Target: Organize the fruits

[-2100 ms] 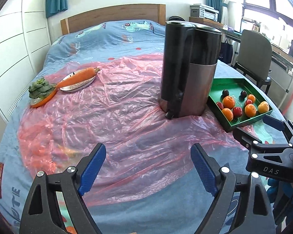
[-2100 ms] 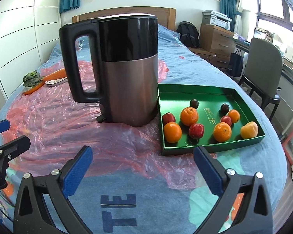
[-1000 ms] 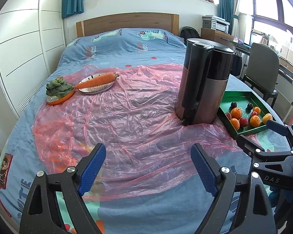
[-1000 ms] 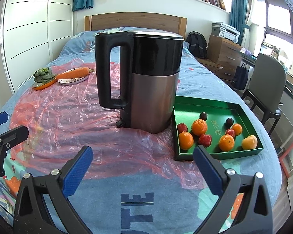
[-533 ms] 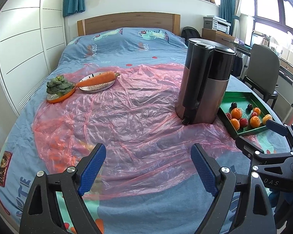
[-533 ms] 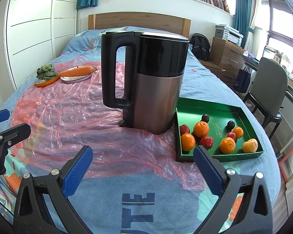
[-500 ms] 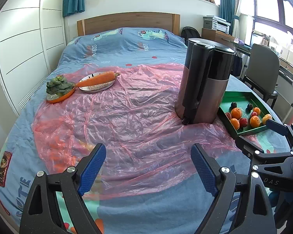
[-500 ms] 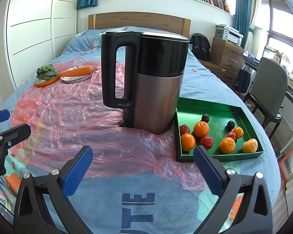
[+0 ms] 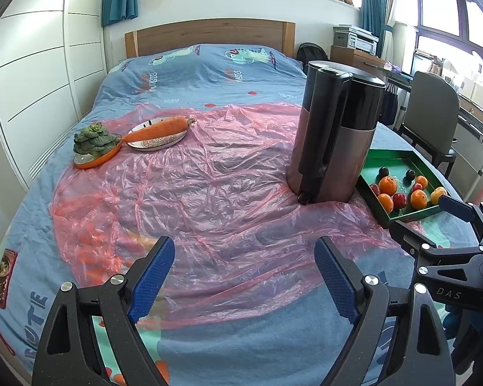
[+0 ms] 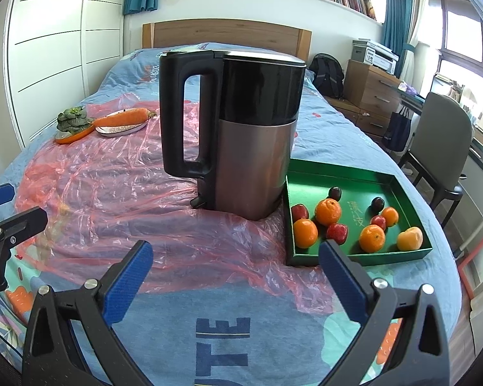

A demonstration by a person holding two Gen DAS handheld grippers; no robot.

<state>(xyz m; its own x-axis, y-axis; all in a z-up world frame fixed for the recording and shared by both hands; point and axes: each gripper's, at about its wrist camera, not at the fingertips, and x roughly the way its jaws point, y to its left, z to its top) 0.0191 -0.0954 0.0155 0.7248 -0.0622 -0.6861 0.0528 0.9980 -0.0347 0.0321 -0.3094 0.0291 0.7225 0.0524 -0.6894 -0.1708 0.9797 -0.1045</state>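
Above the near end of a blue bedspread, the right gripper (image 10: 235, 259) and left gripper (image 9: 244, 255) both hang spread wide, holding nothing. Just beyond the right one, a green tray (image 10: 364, 180) holds oranges (image 10: 327, 211) and small red and dark fruits, touching an electric kettle (image 10: 241, 128). Likely best: approach one fruit from above, avoiding its neighbours.

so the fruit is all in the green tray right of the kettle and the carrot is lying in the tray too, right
Not quite. The carrot lies on a plate far left of the kettle, as the right wrist view shows. The fruit is indeed in the green tray.
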